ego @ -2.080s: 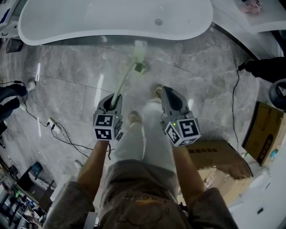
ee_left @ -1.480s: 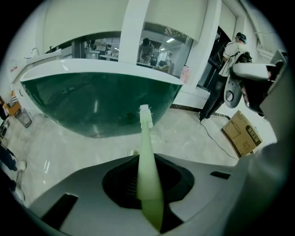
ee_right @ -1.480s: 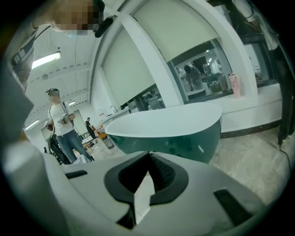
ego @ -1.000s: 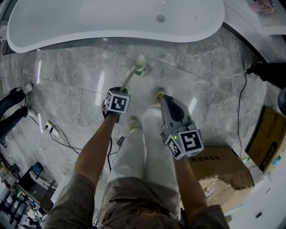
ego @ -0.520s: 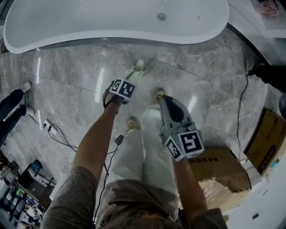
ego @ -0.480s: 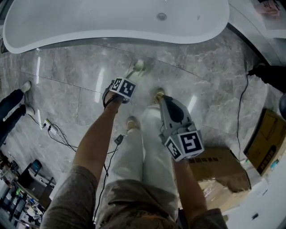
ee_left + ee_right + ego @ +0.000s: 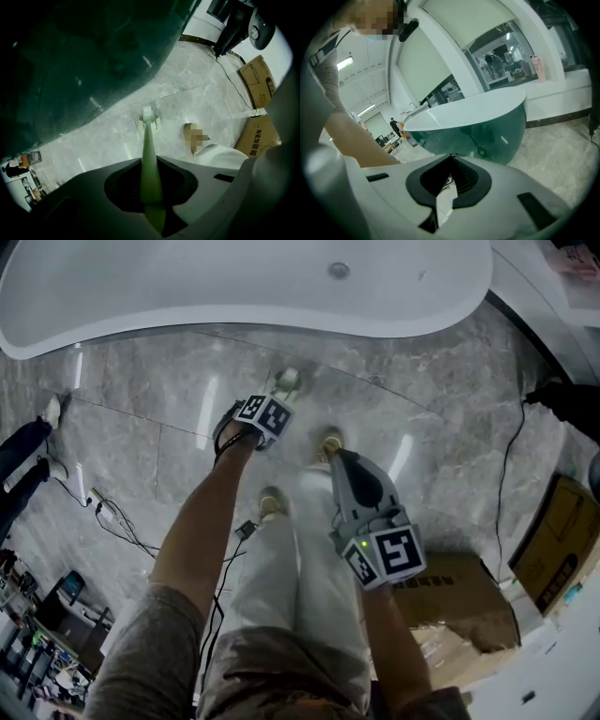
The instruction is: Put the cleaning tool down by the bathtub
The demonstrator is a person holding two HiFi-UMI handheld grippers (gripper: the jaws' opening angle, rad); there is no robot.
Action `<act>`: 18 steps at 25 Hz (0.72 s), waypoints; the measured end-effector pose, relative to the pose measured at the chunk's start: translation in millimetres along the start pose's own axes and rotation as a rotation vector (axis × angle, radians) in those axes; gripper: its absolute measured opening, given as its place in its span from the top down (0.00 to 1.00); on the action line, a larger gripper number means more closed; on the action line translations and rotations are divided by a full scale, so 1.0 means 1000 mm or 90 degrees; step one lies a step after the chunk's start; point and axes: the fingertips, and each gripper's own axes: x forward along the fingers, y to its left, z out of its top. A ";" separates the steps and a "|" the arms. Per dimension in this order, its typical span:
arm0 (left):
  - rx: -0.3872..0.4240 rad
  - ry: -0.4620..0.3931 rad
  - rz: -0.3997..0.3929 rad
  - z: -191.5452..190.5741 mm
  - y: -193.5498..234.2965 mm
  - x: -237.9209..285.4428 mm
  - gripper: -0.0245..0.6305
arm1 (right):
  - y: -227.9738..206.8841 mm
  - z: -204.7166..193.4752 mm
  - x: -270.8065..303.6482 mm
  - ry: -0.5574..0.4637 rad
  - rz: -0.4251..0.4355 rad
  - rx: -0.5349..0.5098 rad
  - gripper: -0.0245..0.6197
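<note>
The cleaning tool is a brush with a long pale green handle (image 7: pixel 150 164) and a small whitish head (image 7: pixel 149 119). My left gripper (image 7: pixel 150 161) points straight down and is shut on the handle. The head is down at the grey marble floor, close to the dark green wall of the bathtub (image 7: pixel 89 56); whether it touches the floor I cannot tell. In the head view the left gripper (image 7: pixel 270 401) hangs low over the brush head (image 7: pixel 288 381), just below the white bathtub rim (image 7: pixel 234 322). My right gripper (image 7: pixel 349 465) is over my legs, shut and holding nothing, its jaws (image 7: pixel 451 158) facing the tub.
My shoes (image 7: pixel 330 439) stand right of the brush. Cardboard boxes (image 7: pixel 459 592) lie at the right, with a black cable (image 7: pixel 507 460) beyond. More cables (image 7: pixel 117 517) trail at the left, near another person's feet (image 7: pixel 23 442).
My left gripper has sunk toward the floor with the brush and turned to point straight down. The brush head has come closer to the tub. My right gripper dropped slightly.
</note>
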 end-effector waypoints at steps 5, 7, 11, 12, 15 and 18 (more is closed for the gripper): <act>0.016 0.028 0.003 0.007 0.000 0.015 0.87 | -0.008 -0.001 0.008 0.006 0.004 0.003 0.96; 0.020 0.035 0.003 0.009 -0.001 0.020 0.87 | -0.011 -0.001 0.010 0.007 0.007 0.004 0.96; 0.042 0.056 0.019 0.009 0.002 0.024 0.87 | -0.016 -0.001 0.013 0.012 0.009 0.008 0.96; 0.056 0.064 0.028 0.008 0.005 0.024 0.87 | -0.016 -0.001 0.013 0.014 0.009 0.008 0.96; 0.115 0.089 0.065 0.002 0.016 0.021 0.88 | -0.016 0.002 0.015 0.014 0.013 0.010 0.96; 0.153 0.097 0.085 0.000 0.020 0.017 0.88 | -0.014 0.002 0.015 0.016 0.016 0.012 0.96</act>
